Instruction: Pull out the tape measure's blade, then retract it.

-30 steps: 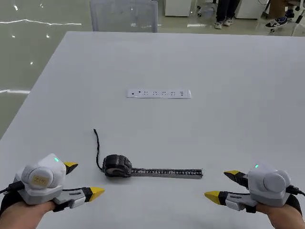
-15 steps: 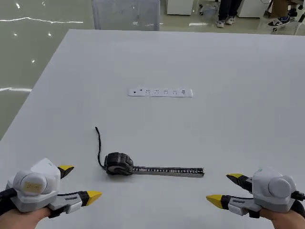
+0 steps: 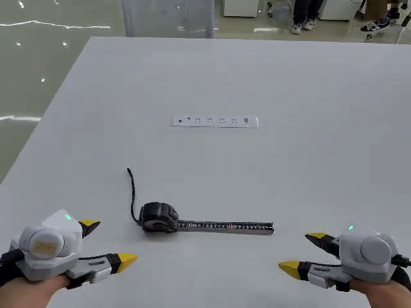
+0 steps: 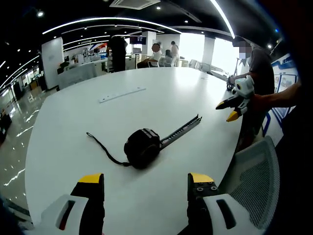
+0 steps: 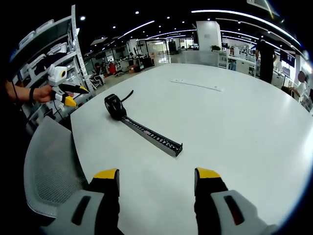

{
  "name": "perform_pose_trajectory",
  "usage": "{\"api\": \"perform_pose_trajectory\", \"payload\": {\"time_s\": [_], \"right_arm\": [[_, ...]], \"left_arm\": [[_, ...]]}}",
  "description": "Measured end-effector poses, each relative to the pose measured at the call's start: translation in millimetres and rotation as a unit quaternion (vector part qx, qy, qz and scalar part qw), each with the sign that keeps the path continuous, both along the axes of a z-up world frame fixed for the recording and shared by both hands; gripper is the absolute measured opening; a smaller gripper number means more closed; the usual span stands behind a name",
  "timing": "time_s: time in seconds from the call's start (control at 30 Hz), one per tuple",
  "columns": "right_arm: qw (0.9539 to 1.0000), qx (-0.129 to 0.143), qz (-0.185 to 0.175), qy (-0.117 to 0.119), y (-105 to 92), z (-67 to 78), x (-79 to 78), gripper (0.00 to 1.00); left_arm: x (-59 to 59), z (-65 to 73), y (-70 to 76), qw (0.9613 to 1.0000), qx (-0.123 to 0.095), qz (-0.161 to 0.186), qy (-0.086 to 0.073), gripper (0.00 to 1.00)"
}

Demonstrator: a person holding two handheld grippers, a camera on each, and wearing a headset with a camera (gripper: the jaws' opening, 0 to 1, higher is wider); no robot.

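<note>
Jaws spread and empty, we hold our left gripper and right gripper either side of the round black tape measure, its dark blade extended.

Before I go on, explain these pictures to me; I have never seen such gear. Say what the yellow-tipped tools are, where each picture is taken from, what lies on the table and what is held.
No robot here: a person holds a two-jaw claw in each hand. The head view comes from a camera on the person's head, looking down at the white table; the left claw and right claw are the yellow-tipped tools at its bottom. Each round picture comes from a camera riding on one claw, looking along its jaws. On the table lie a black tape measure, its blade pulled out toward the right claw's side, its black strap trailing away, and farther off a white power strip. Both claws are open, hold nothing and touch nothing.
</note>
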State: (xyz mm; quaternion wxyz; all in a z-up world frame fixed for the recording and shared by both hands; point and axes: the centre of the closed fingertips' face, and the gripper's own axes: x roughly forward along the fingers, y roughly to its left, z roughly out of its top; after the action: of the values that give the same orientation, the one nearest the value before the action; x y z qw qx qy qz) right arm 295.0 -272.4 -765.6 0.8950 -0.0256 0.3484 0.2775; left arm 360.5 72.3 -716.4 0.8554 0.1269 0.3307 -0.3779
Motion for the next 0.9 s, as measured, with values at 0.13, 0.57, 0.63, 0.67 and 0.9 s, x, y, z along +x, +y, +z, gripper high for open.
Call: {"api": "perform_pose_trajectory", "payload": {"time_s": [0.13,0.57,0.63,0.67,0.9], "right_arm": [[1.0000,0.001,-0.002,-0.001,-1.0,0.0,1.4,0.62],[1.0000,-0.001,-0.002,0.006,-4.8,-4.4,4.7,0.60],[1.0000,-0.002,0.000,0.008,-4.7,-5.2,5.5,0.60],[1.0000,-0.003,0.001,0.009,-4.7,-6.6,7.2,0.60],[0.9998,-0.002,0.005,0.019,-4.9,-16.7,12.2,0.59]], "left_arm": [[-0.8,-2.0,-1.3,1.0000,-0.001,0.002,0.003,0.66],[2.6,-6.1,-5.3,0.9999,-0.001,0.009,0.004,0.66],[3.0,-8.3,-7.6,0.9999,-0.002,0.011,0.006,0.66],[2.8,-10.8,-11.0,0.9999,-0.004,0.012,0.009,0.66],[5.3,-20.4,-21.6,0.9995,-0.008,0.025,0.016,0.66]]}}
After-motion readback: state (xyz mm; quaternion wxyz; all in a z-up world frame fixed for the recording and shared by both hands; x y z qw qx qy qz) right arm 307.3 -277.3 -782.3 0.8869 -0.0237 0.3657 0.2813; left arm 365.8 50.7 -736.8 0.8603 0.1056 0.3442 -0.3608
